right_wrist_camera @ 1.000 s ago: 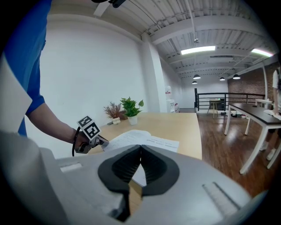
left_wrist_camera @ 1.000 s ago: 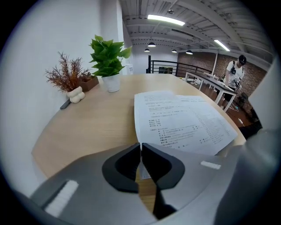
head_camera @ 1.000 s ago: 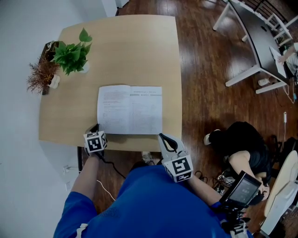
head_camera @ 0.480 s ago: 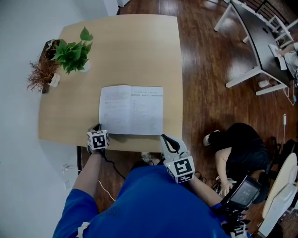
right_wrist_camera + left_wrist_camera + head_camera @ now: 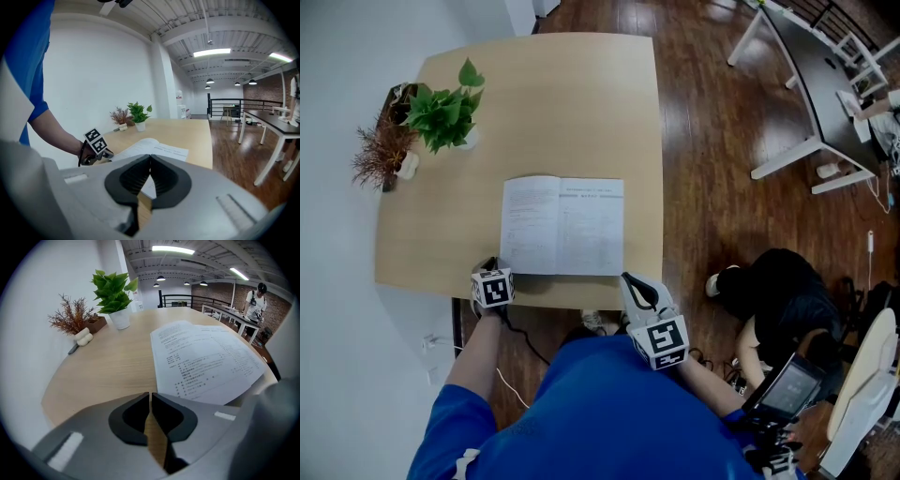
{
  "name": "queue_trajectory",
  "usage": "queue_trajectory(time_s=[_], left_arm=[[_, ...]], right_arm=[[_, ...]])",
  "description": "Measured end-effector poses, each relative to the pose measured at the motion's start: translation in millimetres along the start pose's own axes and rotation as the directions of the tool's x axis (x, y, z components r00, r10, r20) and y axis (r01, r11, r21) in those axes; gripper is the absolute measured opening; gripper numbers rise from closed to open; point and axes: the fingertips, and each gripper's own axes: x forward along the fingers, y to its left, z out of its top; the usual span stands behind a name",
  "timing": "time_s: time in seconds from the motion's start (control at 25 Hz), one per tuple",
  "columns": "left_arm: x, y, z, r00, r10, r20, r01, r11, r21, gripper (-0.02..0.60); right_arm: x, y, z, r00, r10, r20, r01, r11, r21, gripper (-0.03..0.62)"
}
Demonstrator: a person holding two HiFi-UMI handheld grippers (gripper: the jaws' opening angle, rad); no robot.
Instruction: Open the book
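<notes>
The book [image 5: 562, 225] lies open on the table [image 5: 581, 94]; the jaws of the left gripper [image 5: 150, 401] and right gripper [image 5: 150, 164] are pressed together, empty. A stray nudge at its near edge could crease pages.

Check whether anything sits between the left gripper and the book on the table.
Nothing visible does. Only bare table separates the left gripper, jaws together and empty, from the book and its near left corner. The potted plant and dried twigs stand at the far left corner, well off that line.
</notes>
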Motion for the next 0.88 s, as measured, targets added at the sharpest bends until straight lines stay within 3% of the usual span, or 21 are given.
queue_trajectory(time_s=[0.4, 0.56, 0.72, 0.88], left_arm=[[-18, 13, -7, 0.997, 0.048, 0.06, -0.046, 0.998, -0.038, 0.008], [-32, 13, 1, 0.989, 0.063, 0.137, -0.053, 0.996, -0.075, 0.008], [-56, 8, 18, 0.96, 0.074, 0.27, -0.049, 0.994, -0.101, 0.008], [-88, -5, 36, 0.914, 0.05, 0.402, -0.004, 0.993, -0.114, 0.008]], right_arm=[[0, 0, 3, 1.0, 0.018, 0.012, -0.018, 1.0, -0.006, 0.002], [-1, 2, 5, 1.0, 0.024, 0.018, -0.024, 1.0, -0.008, 0.003], [-4, 3, 7, 0.999, 0.026, 0.031, -0.026, 1.0, -0.012, 0.003], [-5, 5, 10, 0.998, 0.028, 0.048, -0.027, 0.999, -0.022, 0.003]])
